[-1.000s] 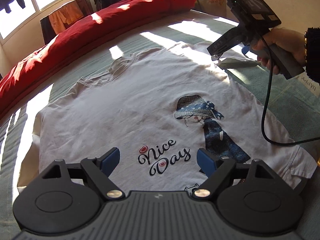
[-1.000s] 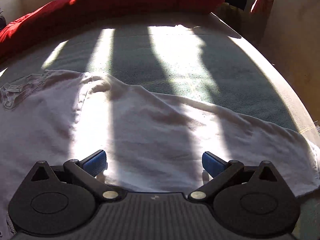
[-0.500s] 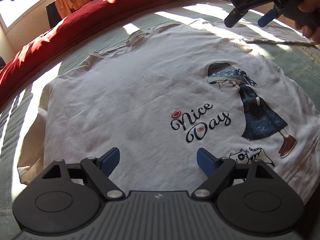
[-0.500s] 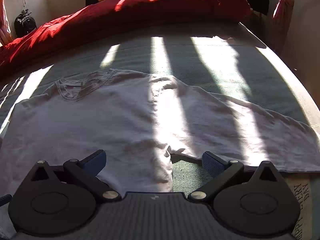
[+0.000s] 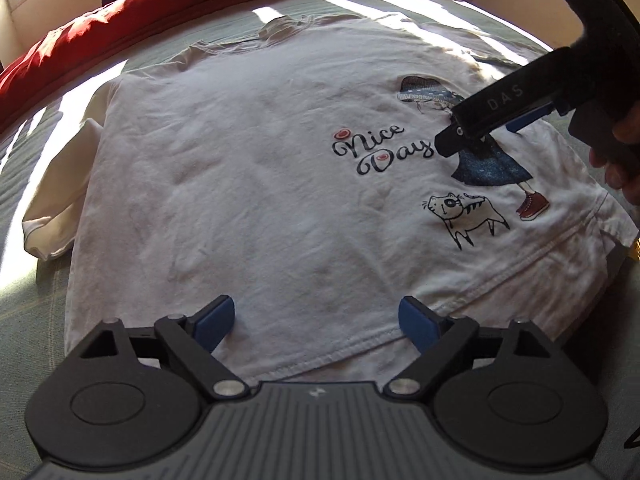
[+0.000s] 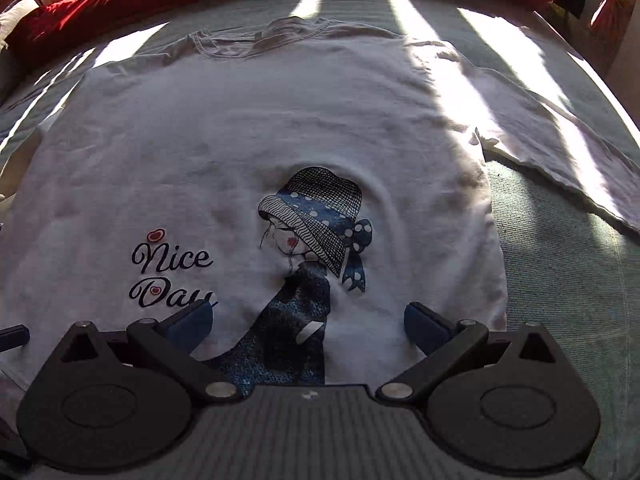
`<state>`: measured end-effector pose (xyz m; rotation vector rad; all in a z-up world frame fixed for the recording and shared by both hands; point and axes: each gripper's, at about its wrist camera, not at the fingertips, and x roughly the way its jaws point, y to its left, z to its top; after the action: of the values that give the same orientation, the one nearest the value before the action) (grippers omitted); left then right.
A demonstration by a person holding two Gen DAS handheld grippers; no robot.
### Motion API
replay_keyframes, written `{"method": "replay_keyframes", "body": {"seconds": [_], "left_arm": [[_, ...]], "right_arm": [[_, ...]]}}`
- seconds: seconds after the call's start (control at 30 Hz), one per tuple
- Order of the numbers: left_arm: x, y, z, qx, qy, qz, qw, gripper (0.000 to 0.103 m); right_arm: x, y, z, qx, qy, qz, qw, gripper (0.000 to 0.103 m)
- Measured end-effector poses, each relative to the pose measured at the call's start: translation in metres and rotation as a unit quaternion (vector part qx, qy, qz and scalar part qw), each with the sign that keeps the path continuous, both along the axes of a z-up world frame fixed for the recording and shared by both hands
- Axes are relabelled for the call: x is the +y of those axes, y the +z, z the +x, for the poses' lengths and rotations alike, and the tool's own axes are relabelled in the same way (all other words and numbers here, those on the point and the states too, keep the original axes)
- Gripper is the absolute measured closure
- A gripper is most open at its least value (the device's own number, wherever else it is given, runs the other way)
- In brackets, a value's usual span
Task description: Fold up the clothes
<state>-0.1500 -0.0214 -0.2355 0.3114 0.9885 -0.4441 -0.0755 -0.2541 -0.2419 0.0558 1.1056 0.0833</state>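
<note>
my left gripper (image 5: 316,322) has its jaws spread wide with nothing between them, hovering just above the bottom hem (image 5: 360,346) of the white t-shirt (image 5: 240,184). my right gripper (image 6: 308,322) is equally wide and empty, low over the printed girl (image 6: 316,236) on the chest. the shirt lies spread flat, print up, on the green bedcover (image 6: 560,280), collar (image 6: 264,38) toward the red duvet (image 5: 120,12), right sleeve (image 6: 560,148) stretched out sideways. it looks light, thin and limp, so i judge it will sag and crease; hem corners, shoulder seams or sleeve ends seem the best holds. i see no containers.
</note>
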Motion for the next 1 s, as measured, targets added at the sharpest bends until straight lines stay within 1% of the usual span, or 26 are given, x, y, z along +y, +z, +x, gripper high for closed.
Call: {"method": "replay_keyframes", "body": {"seconds": [0.07,0.17,0.33,0.5,0.6,0.67,0.8,0.9,0.97,1.0], "left_arm": [[0.008,-0.001,-0.010,0.002,0.003,-0.002,1.0000,0.011],[0.016,0.000,-0.021,-0.004,-0.001,0.002,1.0000,0.010],[0.025,0.007,-0.028,-0.008,0.003,0.001,1.0000,0.010],[0.053,0.031,-0.024,-0.050,0.030,-0.011,0.9982,0.012],[0.080,0.046,-0.008,-0.072,0.065,-0.006,0.9952,0.026],[0.099,0.052,0.005,-0.082,0.089,0.004,0.9926,0.043],[0.135,0.056,0.034,-0.109,0.137,0.031,0.9840,0.044],[0.153,0.052,0.058,-0.114,0.162,0.039,0.9795,0.046],[0.163,0.047,0.075,-0.110,0.174,0.040,0.9777,0.054],[0.167,0.044,0.083,-0.106,0.179,0.037,0.9774,0.055]], "right_arm": [[-0.002,-0.002,-0.018,0.008,-0.010,0.003,1.000,0.000],[-0.002,-0.007,-0.042,0.006,-0.027,0.002,1.000,0.000],[-0.002,-0.011,-0.055,-0.008,-0.044,0.002,0.999,0.000],[-0.002,-0.013,-0.063,-0.021,-0.054,0.003,0.998,0.000],[-0.003,-0.013,-0.061,-0.023,-0.055,0.003,0.998,0.000],[-0.002,-0.011,-0.060,-0.021,-0.057,0.002,0.998,0.000],[-0.001,-0.006,-0.056,-0.012,-0.064,0.001,0.998,0.000],[-0.001,0.004,-0.054,-0.018,-0.076,0.033,0.996,0.000],[0.004,0.012,-0.052,-0.028,-0.069,0.049,0.996,0.000],[0.008,0.016,-0.050,-0.034,-0.064,0.053,0.996,0.000]]}}
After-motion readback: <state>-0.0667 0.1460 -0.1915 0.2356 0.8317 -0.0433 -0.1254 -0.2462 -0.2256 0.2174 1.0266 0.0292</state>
